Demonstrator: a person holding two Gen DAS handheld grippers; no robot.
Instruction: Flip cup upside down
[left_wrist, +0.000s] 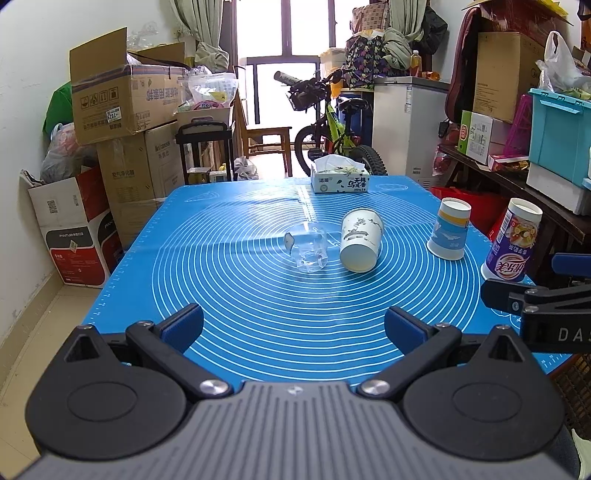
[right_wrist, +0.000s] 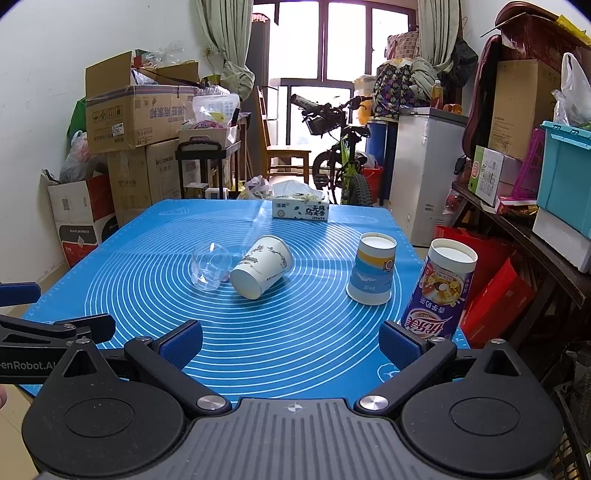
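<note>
A white paper cup with a branch print (left_wrist: 360, 240) lies on its side on the blue mat (left_wrist: 258, 302), mouth toward me; it also shows in the right wrist view (right_wrist: 262, 266). A clear plastic cup (left_wrist: 308, 251) lies tipped beside it on its left (right_wrist: 208, 269), touching it. A blue-and-white paper cup (left_wrist: 448, 229) (right_wrist: 373, 267) and a purple milk-tea cup (left_wrist: 511, 243) (right_wrist: 439, 291) stand upside down at the right. My left gripper (left_wrist: 293, 326) is open and empty near the front edge. My right gripper (right_wrist: 291, 343) is open and empty, its right finger close to the milk-tea cup.
A tissue box (left_wrist: 340, 179) sits at the mat's far edge. Cardboard boxes (left_wrist: 122, 107) stack at the left wall, a bicycle (left_wrist: 332, 136) and white freezer (left_wrist: 406, 125) stand behind the table, and a cluttered shelf (left_wrist: 517, 155) runs along the right.
</note>
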